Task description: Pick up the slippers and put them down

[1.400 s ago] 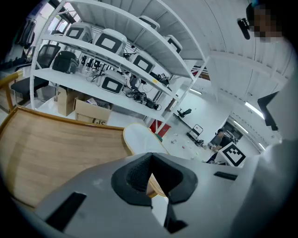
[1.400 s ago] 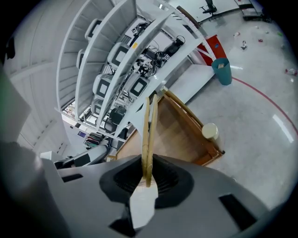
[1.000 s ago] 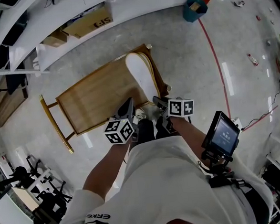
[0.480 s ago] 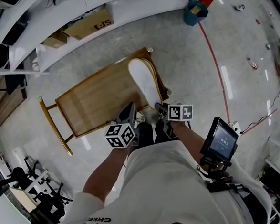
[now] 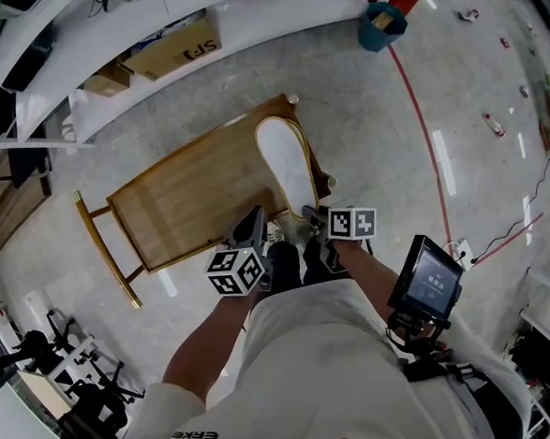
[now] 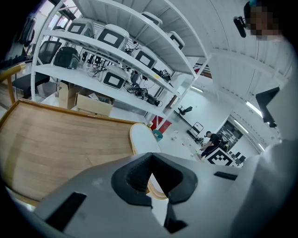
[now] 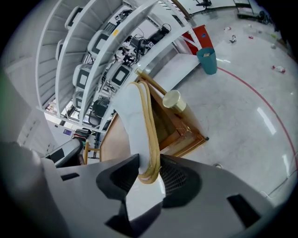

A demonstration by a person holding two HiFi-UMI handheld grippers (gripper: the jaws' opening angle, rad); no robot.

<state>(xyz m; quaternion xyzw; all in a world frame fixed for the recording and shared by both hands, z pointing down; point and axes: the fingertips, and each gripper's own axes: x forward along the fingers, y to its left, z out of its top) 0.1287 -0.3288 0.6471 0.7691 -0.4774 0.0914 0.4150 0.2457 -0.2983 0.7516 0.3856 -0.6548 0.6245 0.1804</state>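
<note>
- Two grippers are held low in front of the person, close side by side, at the near right corner of the wooden table (image 5: 189, 196).
- The slippers (image 5: 286, 171) lie along the table's right edge as one long flat bundle, white sole showing and a tan rim round it.
- Their toe end points to the table's far corner. Their heel end is at the right gripper (image 5: 313, 219).
- In the right gripper view the heel end of the slippers (image 7: 137, 125) sits right between the two dark pads of the right gripper (image 7: 148, 169). The tan rim is against the right pad and the white sole faces the left pad.
- Those jaws are opening with the heel still between them, and the left pad stands a little off the sole.
- Whether the slippers rest fully on the wood cannot be told from these views.
- The left gripper (image 5: 255, 223) is just beside them on the left, apart from them.
- In the left gripper view the left gripper (image 6: 150, 158) has its jaws together at the tips with nothing in them. The slippers (image 6: 139, 142) show beyond the tips, on the table (image 6: 60, 139).
- A teal bin (image 5: 381, 21) stands on the floor well beyond the table.
</note>
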